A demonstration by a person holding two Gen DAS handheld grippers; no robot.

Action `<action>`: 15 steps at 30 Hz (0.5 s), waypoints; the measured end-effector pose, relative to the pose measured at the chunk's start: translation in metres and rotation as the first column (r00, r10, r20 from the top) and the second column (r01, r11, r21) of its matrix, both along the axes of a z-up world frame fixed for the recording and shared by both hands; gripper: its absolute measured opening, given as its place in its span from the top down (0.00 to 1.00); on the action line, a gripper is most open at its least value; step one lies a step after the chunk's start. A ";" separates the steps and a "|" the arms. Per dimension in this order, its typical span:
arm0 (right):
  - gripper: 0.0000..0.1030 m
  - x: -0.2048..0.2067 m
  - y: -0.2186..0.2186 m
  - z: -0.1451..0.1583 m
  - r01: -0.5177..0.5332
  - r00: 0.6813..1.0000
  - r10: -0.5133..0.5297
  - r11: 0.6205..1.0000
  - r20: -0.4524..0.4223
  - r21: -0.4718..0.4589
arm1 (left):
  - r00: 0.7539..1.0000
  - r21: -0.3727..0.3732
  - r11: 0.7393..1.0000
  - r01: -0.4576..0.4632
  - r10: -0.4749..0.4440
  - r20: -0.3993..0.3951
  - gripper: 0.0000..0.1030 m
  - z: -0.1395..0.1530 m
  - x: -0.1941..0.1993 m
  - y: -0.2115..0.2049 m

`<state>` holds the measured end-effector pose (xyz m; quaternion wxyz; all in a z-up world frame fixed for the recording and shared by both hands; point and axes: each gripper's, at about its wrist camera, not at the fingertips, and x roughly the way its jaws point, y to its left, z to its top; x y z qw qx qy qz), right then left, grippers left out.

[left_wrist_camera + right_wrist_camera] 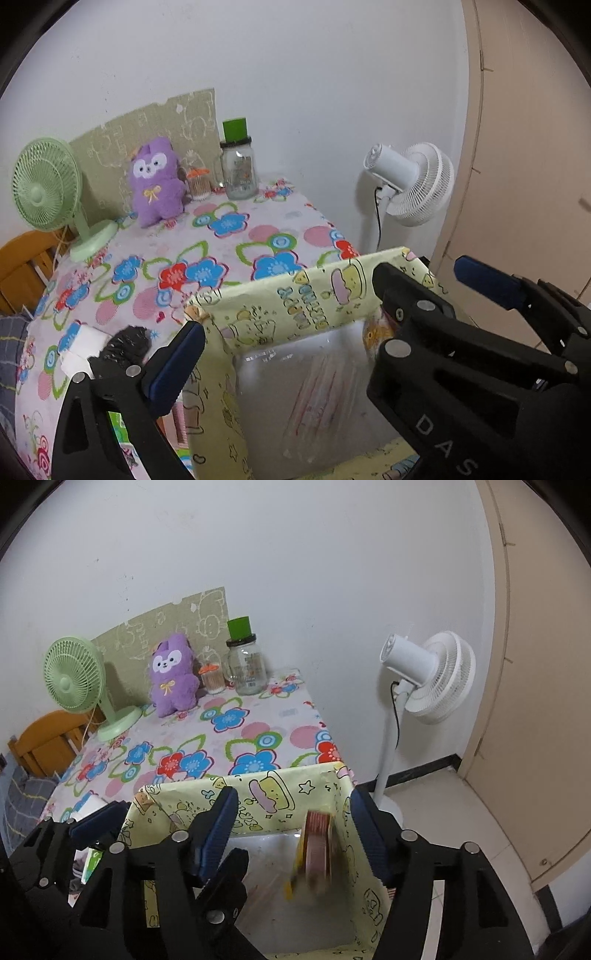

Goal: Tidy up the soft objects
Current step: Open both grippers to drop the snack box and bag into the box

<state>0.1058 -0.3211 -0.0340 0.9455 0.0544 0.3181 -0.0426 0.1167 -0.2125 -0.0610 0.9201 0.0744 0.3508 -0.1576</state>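
Nearest the right gripper (295,825), a blurred red-and-yellow soft packet (314,853) hangs loose between its blue-padded fingers (218,830), touching neither; the jaws stand apart and grip nothing. The packet looks to be dropping into the pale yellow cartoon-printed fabric storage box (258,794) directly below the tool.

The left gripper (328,306) is spread wide and empty, one finger outside the box's (295,302) near-left corner, the other over its right rim. Just left of that gripper lies a dark fuzzy object (127,345), what it is I cannot tell.

Far ahead of both tools, a purple plush animal with a white face (173,674) sits against the wall on the flower-printed tablecloth (236,734), beside a clear glass jar with a green cap (245,664).

My judgement: one item is going in; the plush, and perhaps the dark object, are left.
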 end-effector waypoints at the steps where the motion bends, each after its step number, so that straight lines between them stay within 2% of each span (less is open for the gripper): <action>1: 0.29 -0.001 0.000 0.001 0.006 1.000 -0.006 1.000 -0.001 -0.005 | 1.000 0.003 1.000 -0.005 0.005 -0.014 0.00 0.000 0.001 0.001; 3: 0.24 -0.003 0.001 0.002 0.018 1.000 -0.018 1.000 -0.001 -0.015 | 0.999 0.012 1.000 -0.018 0.018 -0.030 0.00 -0.001 0.001 0.001; 7: 0.16 -0.009 0.005 0.006 0.027 1.000 -0.027 0.999 0.011 -0.037 | 1.000 0.005 1.000 -0.022 0.022 0.009 0.00 0.002 -0.006 0.008; 15: 0.15 -0.023 0.017 0.014 0.054 0.998 -0.053 0.997 0.017 -0.053 | 1.000 0.003 1.000 -0.015 0.015 0.020 0.00 0.009 -0.016 0.018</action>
